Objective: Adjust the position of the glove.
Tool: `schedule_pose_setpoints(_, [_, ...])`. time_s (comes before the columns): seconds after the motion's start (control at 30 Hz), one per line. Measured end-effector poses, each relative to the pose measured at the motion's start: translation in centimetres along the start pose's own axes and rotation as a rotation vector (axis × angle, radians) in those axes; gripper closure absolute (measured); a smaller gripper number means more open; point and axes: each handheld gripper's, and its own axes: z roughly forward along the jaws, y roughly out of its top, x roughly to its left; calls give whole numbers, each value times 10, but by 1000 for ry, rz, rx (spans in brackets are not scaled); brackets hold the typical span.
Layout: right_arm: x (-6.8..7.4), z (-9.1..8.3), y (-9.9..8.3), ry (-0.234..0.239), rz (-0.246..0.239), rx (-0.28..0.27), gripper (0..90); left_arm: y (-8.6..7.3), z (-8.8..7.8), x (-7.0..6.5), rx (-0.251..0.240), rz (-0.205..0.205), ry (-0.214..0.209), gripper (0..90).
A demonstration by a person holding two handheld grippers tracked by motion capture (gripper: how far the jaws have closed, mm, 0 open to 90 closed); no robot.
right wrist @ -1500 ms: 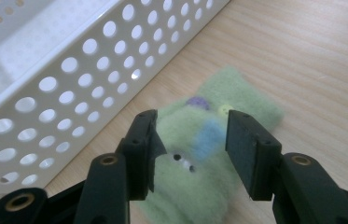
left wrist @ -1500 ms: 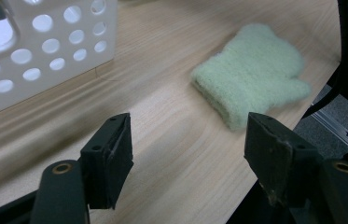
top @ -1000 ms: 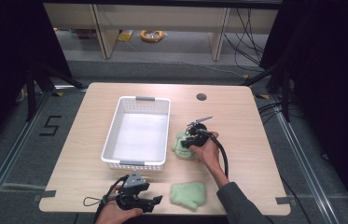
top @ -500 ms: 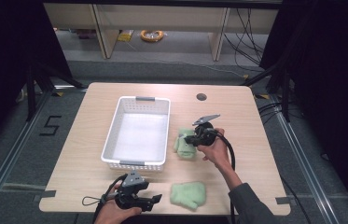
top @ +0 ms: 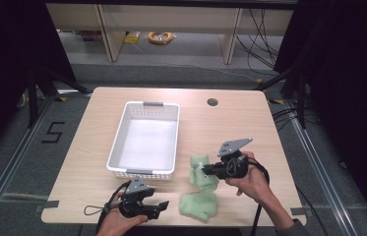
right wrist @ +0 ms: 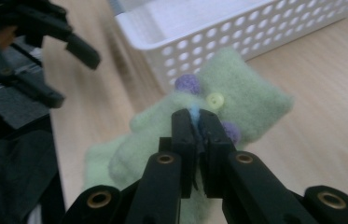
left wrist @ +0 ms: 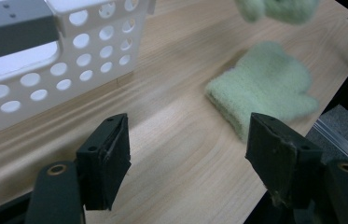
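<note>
Beyond the left gripper, a blurred green mitten is cut off by the top edge. The right gripper hides its held mitten's middle.

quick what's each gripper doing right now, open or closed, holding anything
Left gripper: open, holding nothing, near the mitten lying on the table.
Right gripper: closed on the decorated green mitten beside the basket.

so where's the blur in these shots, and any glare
High view: the lifted mitten in the right claw is smeared, the table sharp, the basket floor washed out bright. Left gripper view: the flat mitten is soft at its edge, the left claw crisp. Right gripper view: the left side is streaked, the button fairly sharp.
</note>
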Motion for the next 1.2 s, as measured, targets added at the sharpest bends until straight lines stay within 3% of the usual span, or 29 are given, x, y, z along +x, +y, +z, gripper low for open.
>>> schedule_pose_setpoints(0.13, [16, 0, -9, 45, -18, 5, 870, 0, 0, 1, -1, 8, 5, 298])
schedule_pose_setpoints(0.17, [19, 0, -10, 61, -37, 3, 870, 1, 1, -1, -17, -16, 5, 298])
schedule_pose_setpoints(0.2, [24, 0, -11, 74, -26, 6, 870, 2, 0, 1, -3, -1, 6, 299])
schedule_pose_setpoints(0.3, [31, 3, -15, 99, -50, 13, 869, 5, -2, 0, -15, -7, 9, 301])
schedule_pose_setpoints(0.4, [36, 7, -22, 122, -55, 22, 868, 8, -1, -1, -38, -2, -4, 303])
schedule_pose_setpoints(0.5, [40, 12, -27, 122, -51, 35, 867, 11, 2, -4, -38, 0, -4, 305])
schedule_pose_setpoints(0.53, [41, 14, -29, 128, -49, 39, 866, 12, 2, -3, -25, 17, -15, 305])
schedule_pose_setpoints(0.57, [43, 16, -31, 137, -52, 44, 866, 12, 4, -5, -32, 3, -14, 305])
schedule_pose_setpoints(0.6, [43, 17, -32, 138, -59, 48, 866, 13, 4, -4, -20, 27, -17, 305])
schedule_pose_setpoints(0.63, [44, 19, -34, 141, -57, 54, 865, 14, 6, -6, -30, 2, -18, 305])
schedule_pose_setpoints(0.67, [44, 21, -35, 146, -72, 56, 864, 15, 7, -6, -26, 10, -18, 305])
schedule_pose_setpoints(0.73, [45, 24, -37, 140, -60, 72, 862, 17, 9, -8, -31, 3, -23, 306])
schedule_pose_setpoints(0.77, [44, 27, -38, 143, -79, 77, 860, 19, 9, -8, -19, 21, -17, 306])
schedule_pose_setpoints(0.8, [44, 29, -39, 139, -83, 84, 858, 20, 11, -10, -29, 7, -25, 307])
schedule_pose_setpoints(0.83, [44, 30, -40, 138, -93, 89, 856, 21, 12, -10, -22, 19, -18, 308])
schedule_pose_setpoints(1.03, [45, 34, -44, 126, -97, 106, 817, 34, 22, -17, -27, 38, -48, 333])
schedule_pose_setpoints(1.07, [45, 34, -44, 122, -98, 100, 796, 37, 23, -17, -9, 74, -67, 342])
schedule_pose_setpoints(1.1, [46, 33, -45, 113, -81, 100, 769, 38, 26, -19, -11, 64, -66, 341])
schedule_pose_setpoints(1.13, [46, 32, -45, 115, -97, 92, 755, 40, 27, -20, -3, 82, -74, 342])
schedule_pose_setpoints(1.2, [47, 28, -47, 97, -80, 84, 693, 43, 32, -23, -7, 82, -81, 351])
